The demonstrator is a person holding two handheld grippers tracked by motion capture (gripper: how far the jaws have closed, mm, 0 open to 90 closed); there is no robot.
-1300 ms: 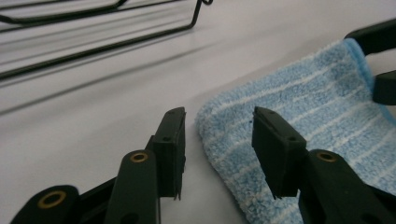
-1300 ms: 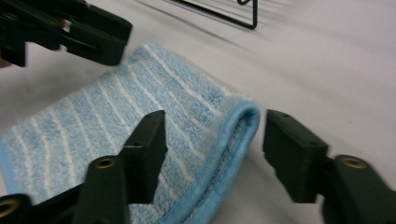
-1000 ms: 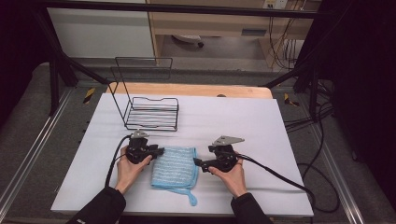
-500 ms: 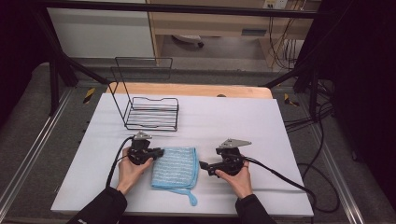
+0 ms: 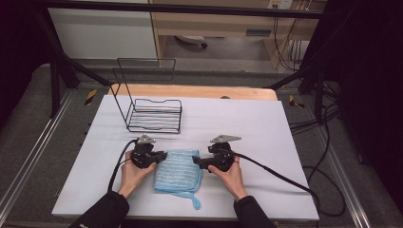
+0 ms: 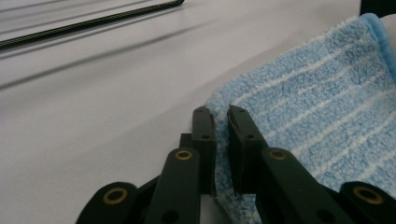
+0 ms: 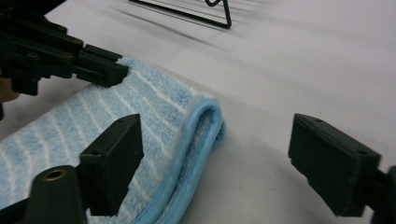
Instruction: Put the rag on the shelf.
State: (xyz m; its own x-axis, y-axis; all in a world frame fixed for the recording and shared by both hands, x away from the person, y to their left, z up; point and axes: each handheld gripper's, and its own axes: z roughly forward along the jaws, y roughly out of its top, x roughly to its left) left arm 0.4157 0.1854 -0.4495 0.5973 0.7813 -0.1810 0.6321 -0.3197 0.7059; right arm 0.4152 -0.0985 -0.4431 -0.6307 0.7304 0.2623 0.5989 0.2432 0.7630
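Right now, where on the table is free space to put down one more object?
The table is bare to the right of the wire rack, out to its right edge, and along its left side beside the left gripper. The near middle is crowded: the folded blue towel lies between that gripper and the right gripper.

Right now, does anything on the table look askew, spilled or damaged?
Nothing stands out. The folded blue cloth lies flat between the left gripper and the right gripper, a loop trailing at its near corner. The wire rack stands upright behind.
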